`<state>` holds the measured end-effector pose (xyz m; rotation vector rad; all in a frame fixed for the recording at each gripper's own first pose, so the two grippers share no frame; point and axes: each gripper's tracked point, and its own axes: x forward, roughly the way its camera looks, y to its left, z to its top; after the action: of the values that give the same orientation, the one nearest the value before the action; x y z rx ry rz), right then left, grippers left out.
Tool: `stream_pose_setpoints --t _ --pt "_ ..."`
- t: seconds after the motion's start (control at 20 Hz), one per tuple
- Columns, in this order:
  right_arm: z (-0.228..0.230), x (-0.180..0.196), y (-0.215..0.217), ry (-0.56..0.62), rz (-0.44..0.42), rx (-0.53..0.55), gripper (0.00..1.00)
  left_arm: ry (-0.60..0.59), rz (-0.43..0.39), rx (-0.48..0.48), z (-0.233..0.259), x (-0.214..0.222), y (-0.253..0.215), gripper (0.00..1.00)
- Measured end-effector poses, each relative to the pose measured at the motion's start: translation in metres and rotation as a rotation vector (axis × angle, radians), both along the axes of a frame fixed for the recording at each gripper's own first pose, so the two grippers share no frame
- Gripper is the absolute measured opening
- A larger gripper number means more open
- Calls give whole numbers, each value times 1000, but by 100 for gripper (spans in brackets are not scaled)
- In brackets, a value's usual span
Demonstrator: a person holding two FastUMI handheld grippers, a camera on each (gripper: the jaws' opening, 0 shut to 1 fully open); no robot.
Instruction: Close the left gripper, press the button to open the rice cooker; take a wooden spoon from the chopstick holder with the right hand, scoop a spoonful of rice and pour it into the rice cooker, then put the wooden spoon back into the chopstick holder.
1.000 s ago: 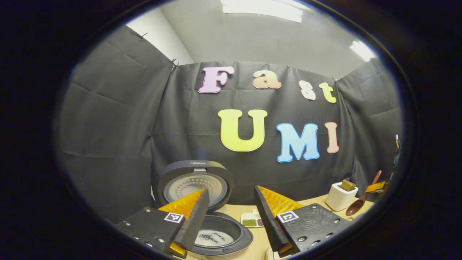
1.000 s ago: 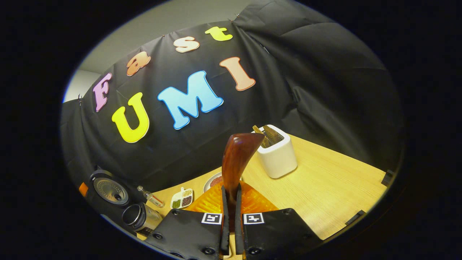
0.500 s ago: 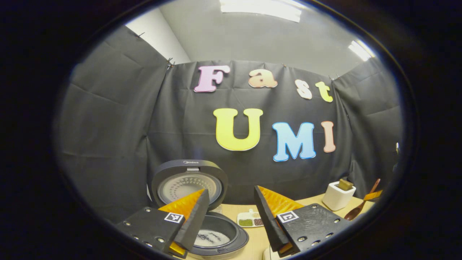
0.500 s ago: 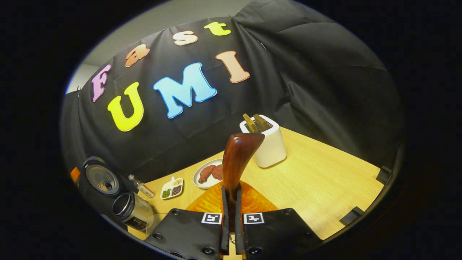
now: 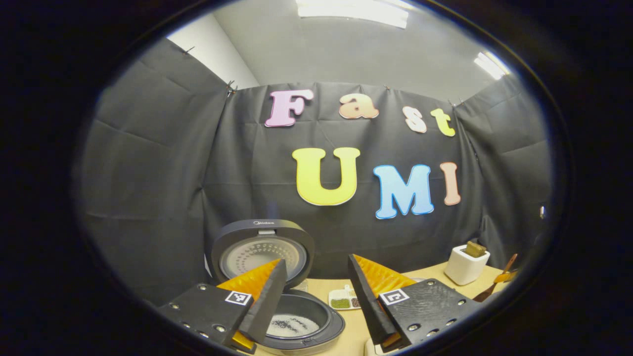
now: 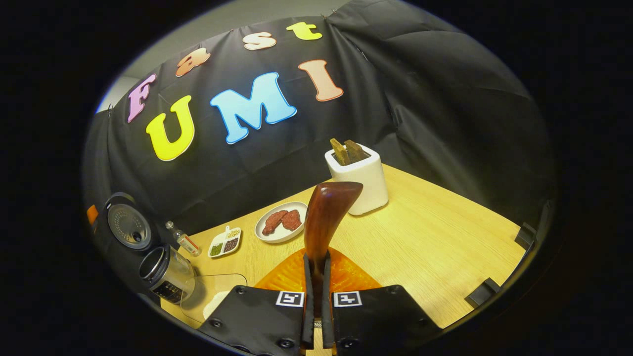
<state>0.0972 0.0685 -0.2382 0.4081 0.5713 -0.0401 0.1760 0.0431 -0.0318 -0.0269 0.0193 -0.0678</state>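
Clamped between the two fingers of the right gripper (image 6: 316, 296) is the wooden spoon (image 6: 326, 217), its handle pinched low and its bowl rising toward the chopstick holder (image 6: 358, 178), which stands on the wooden table (image 6: 445, 247) with two wooden pieces sticking out of its top. Compared with a second ago, the right gripper view has pulled back: the holder now sits farther off and clear of the spoon's tip, and more of the table shows, including a white plate of reddish food (image 6: 280, 223), a small divided dish (image 6: 225, 242), a little bottle (image 6: 182, 238) and a clear container (image 6: 212, 296) with white rice at the near left. The rice cooker (image 6: 148, 257) stands at the far left with its lid up. From the left gripper view, the left gripper (image 5: 316, 291) hangs with its fingers spread wide and nothing between them, over the open rice cooker (image 5: 292, 316), whose pot holds some rice; that view has hardly changed, though the spoon (image 5: 497, 287) at its right edge has slid outward.
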Motion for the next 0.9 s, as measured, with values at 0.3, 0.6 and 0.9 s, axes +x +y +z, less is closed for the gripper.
stream_pose_setpoints --t 0.3,0.6,0.9 --pt "-12 -8 -4 30 7 -23 10 6 9 -2 -3 2 6 77" --pt "14 -11 -11 -18 24 -37 45 -3 15 -5 2 2 7 78" --pt "66 -17 -40 -117 18 -209 98 -9 30 -2 9 10 13 78"
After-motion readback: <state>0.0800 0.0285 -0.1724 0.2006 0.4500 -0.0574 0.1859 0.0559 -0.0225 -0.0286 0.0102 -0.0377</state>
